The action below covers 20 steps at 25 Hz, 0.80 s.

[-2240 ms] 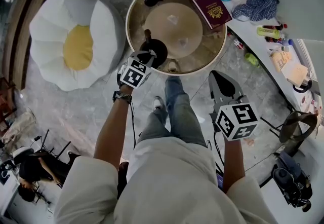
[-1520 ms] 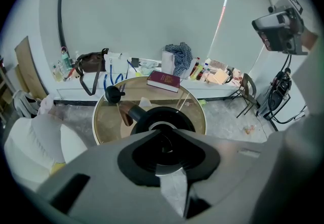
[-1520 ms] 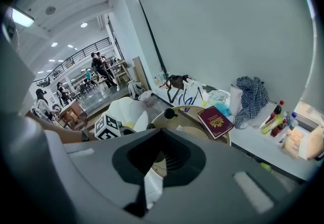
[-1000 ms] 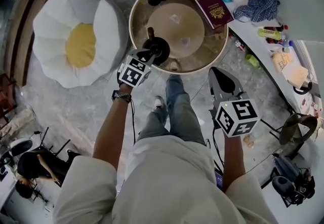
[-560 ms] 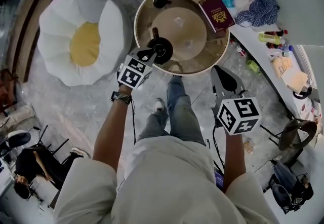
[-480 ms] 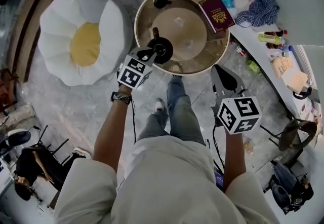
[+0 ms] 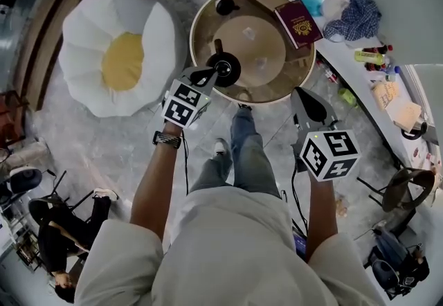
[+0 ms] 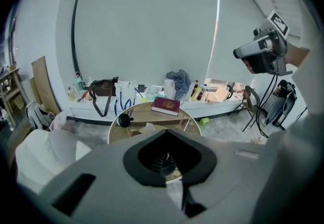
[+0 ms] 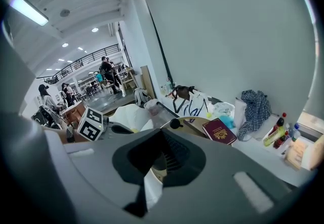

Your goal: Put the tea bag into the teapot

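The black teapot (image 7: 225, 70) stands with its top open at the near left rim of the round wooden table (image 7: 208, 24), its stick handle pointing away from me. A small pale tea bag (image 7: 248, 32) lies near the table's middle. My left gripper (image 7: 211, 75) is at the teapot's near side, jaws together and holding nothing; whether it touches the pot is unclear. In the left gripper view its jaws (image 8: 169, 134) hide the pot. My right gripper (image 7: 299, 93) hangs off the table's near right edge, jaws together and holding nothing (image 9: 162, 134).
A small black lid-like piece (image 7: 223, 5) and a maroon booklet (image 7: 299, 23) lie at the table's far side. A white and yellow cushion (image 7: 118, 55) lies on the floor at left. A cluttered ledge with a checked cloth (image 7: 356, 3) runs along the right.
The head view has drifted, so the table sits a little further right and lower. Both grippers keep nearly the same places beside the table, jaws unchanged.
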Available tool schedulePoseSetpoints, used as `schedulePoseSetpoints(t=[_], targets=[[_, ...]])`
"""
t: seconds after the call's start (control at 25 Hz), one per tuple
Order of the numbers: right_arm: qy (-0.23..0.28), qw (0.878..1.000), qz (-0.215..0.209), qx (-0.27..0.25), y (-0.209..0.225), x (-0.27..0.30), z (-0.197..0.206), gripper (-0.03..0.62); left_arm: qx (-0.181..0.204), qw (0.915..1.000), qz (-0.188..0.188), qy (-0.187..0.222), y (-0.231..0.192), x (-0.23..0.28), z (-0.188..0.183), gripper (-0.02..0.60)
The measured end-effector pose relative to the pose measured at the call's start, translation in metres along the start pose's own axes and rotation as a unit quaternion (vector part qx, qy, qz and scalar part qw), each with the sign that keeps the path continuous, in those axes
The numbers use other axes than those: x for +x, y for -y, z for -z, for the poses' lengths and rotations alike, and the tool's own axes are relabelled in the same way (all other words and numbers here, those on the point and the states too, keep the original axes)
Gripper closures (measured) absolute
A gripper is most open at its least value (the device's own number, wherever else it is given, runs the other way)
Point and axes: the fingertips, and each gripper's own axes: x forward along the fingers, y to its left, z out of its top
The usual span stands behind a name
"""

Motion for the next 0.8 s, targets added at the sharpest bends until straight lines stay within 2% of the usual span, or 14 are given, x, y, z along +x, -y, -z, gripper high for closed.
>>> schedulePoseSetpoints(t=[0.36, 0.56, 0.8], targets=[[0.012, 1.0, -0.008, -0.018, -0.019, -0.012, -0.007, 0.589, 0.003, 0.9993, -0.013, 0.034, 0.011, -0.035, -0.023, 0.577], [0.027, 0.999, -0.015, -0.014, -0.031, -0.022, -0.017, 0.589, -0.014, 0.9978, -0.019, 0.061, 0.017, -0.058, -0.038, 0.577], [0.037, 0.998, -0.012, -0.053, -0.05, -0.035, -0.03, 0.589, -0.011, 0.9956, -0.023, 0.09, 0.028, -0.088, -0.059, 0.577]])
